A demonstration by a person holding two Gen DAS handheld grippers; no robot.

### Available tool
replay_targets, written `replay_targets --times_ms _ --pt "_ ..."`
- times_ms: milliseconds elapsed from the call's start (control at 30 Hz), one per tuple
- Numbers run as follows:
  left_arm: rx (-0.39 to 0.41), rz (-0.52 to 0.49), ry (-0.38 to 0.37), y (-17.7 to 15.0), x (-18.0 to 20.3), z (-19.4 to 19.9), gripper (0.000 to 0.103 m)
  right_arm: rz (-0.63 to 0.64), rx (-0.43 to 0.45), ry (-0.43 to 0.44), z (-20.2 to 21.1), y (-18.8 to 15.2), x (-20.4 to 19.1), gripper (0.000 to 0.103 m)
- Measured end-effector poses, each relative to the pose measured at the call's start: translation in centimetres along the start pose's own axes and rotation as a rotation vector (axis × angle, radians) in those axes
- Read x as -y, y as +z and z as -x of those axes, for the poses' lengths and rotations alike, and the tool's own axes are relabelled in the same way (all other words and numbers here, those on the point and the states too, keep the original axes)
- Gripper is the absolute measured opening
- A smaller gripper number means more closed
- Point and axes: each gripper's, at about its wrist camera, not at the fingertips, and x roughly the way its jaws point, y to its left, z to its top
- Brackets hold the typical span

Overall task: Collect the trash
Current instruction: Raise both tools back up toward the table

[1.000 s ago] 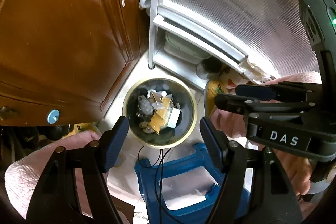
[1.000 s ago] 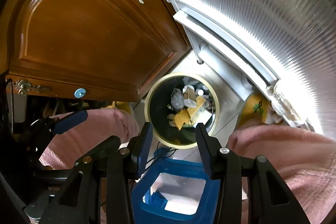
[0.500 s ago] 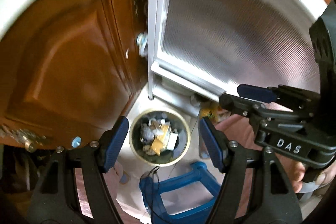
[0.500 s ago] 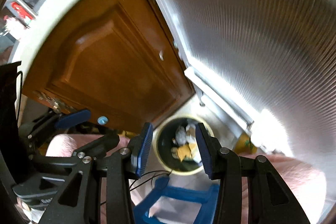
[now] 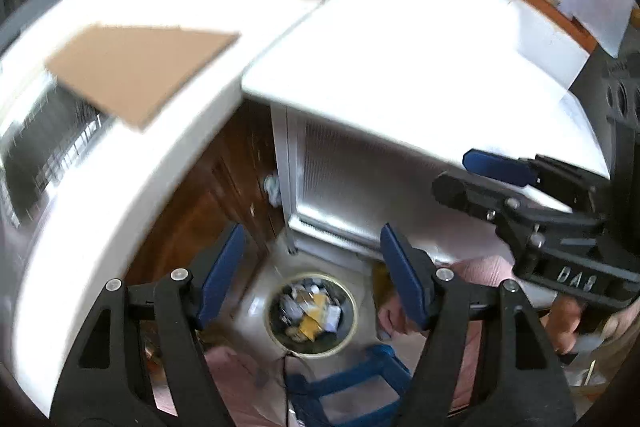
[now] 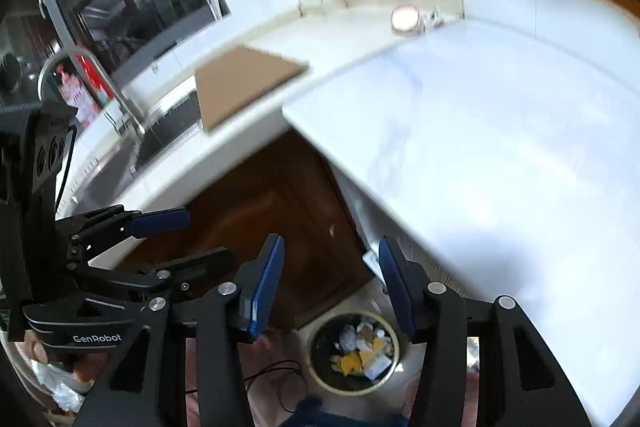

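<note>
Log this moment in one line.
left gripper open, empty | right gripper opening, empty | bin below, holds trash | cardboard on counter

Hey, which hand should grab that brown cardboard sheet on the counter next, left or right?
Probably left. The cardboard sheet lies on the white counter on the left tongs' side, and they're empty and wide open. The right tongs sit farther right, jaws opening and empty.

Left black two-finger gripper with blue pads (image 5: 312, 279): jaws wide, empty, angled downward. Right black blue-padded gripper (image 6: 330, 285): jaws opening, nothing between, beside the left one.
</note>
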Motion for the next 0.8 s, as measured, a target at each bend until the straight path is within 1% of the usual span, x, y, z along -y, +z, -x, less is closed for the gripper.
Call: replay_targets --times_ms 100,200,333,400,467,567,700,767,800 --pt "0.029 -0.051 0.021 2.7 0.5 1.5 0.068 -0.005 0.017 0.000 1.6 2.7 0.4 0.058" --pt "0.044 -0.090 0.032 5.4 0.7 2.5 0.068 -0.025 0.017 -0.002 2.8 5.9 1.0 0.059" --pt "0.064 -0.132 0.044 10.7 0.9 2.9 0.068 -0.074 -0.001 0.025 3.9 11.2 2.2 0.059" --pt "0.064 -0.139 0.051 12.9 0.6 3.0 0.068 -0.088 0.004 0.015 4.0 14.4 2.9 0.060" --pt "0.052 -0.141 0.041 16.0 0.6 2.2 0.068 -0.098 0.010 0.002 3.9 17.2 3.7 0.063" --pt "0.040 -0.136 0.053 20.1 -0.1 0.2 0.068 -0.109 0.025 -0.028 3.2 21.3 5.2 0.064" --pt "0.016 -0.087 0.036 24.4 -1.6 -3.3 0.068 -0.177 0.016 -0.068 0.5 26.1 8.5 0.064" --pt "0.008 -0.059 0.019 27.2 -2.3 -5.7 0.068 -0.214 0.011 -0.085 -1.1 27.9 10.3 0.064" --pt "0.010 -0.052 0.017 27.8 -2.4 -6.5 0.068 -0.234 0.007 -0.100 -2.0 28.8 11.3 0.064"
